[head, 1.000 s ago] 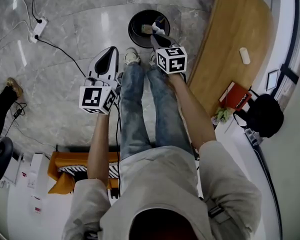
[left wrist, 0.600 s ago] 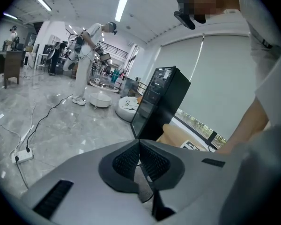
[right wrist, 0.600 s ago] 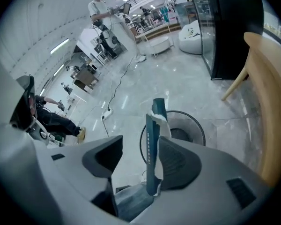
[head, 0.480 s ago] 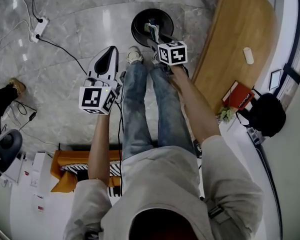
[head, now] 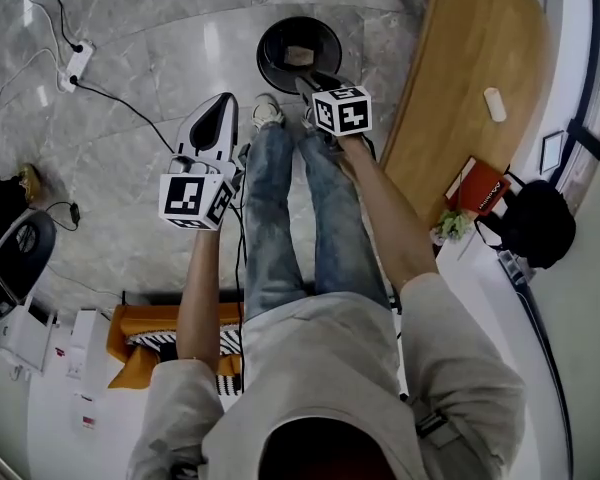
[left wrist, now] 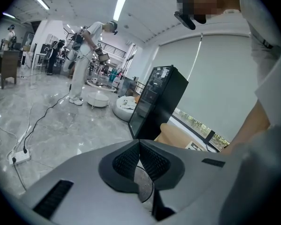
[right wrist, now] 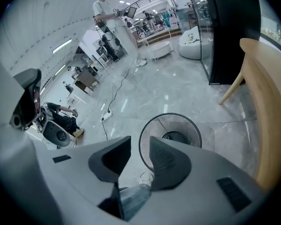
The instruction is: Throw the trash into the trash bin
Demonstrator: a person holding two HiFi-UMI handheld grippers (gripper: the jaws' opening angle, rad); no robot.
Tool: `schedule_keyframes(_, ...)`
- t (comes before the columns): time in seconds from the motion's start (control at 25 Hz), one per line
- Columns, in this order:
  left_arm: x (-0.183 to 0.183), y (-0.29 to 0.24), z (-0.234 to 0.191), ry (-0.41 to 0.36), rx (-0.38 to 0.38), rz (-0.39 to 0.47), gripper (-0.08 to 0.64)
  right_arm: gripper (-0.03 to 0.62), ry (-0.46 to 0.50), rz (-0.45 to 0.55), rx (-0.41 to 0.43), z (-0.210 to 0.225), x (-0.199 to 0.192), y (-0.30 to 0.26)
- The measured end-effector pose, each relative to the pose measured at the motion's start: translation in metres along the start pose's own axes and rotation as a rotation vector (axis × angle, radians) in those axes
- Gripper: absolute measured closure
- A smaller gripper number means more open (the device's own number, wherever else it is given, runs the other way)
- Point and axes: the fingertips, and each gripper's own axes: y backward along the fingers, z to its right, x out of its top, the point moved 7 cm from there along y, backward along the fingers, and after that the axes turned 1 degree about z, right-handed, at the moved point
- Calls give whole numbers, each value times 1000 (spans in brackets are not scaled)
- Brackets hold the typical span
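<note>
Since the earlier head-view frames, the trash (head: pixel 298 55) has left the right gripper (head: pixel 307 82) and now lies as a pale tan piece on the bottom of the trash bin (head: pixel 272 40), a round black mesh container standing on the grey marble floor (head: pixel 130 148) just beyond the person's shoes. The right gripper points down at the near rim of the bin, its marker cube facing up. The left gripper (head: pixel 223 101) is held over the floor to the left of the person's legs, well apart from the bin. A wooden table (head: pixel 460 98) stands to the right of the bin, and a power strip (head: pixel 77 58) lies on the floor at upper left. Left gripper view: the jaws of the left gripper (left wrist: pixel 139 142) are fully together, ribbed pads meeting at the tips, with nothing between them; a black cabinet (left wrist: pixel 159 102) stands beyond. Right gripper view: the jaws of the right gripper (right wrist: pixel 139 146) stand partly apart and have just been closing from a wider opening, with nothing between them. The trash bin (right wrist: pixel 178 122) shows directly beyond the right-hand jaw, beside the wooden table (right wrist: pixel 271 107); the bin's bottom reads dark and the trash cannot be made out there.
</note>
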Motion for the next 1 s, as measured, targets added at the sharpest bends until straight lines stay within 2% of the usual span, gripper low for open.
schedule_keyframes(0.08, -1, -1, 3, -4, -7, -2, 541, 516, 12, 28, -11, -1, 2, 6)
schedule_keyframes(0.2, -3, -3, 8, -11, -20, -7, 541, 554, 47, 71, -6, -5, 7, 14)
schedule_keyframes(0.52, -7, -15, 26, -40, -68, -32, 541, 563, 106, 207, 23, -17, 23, 41)
schedule_keyframes(0.8, 0, -29, 44, -74, -103, -45, 541, 563, 58, 278, -1, -6, 27, 63)
schedule_keyframes(1.0, 2, -48, 61, -95, -127, -61, 541, 563, 63, 319, -29, 15, 34, 82)
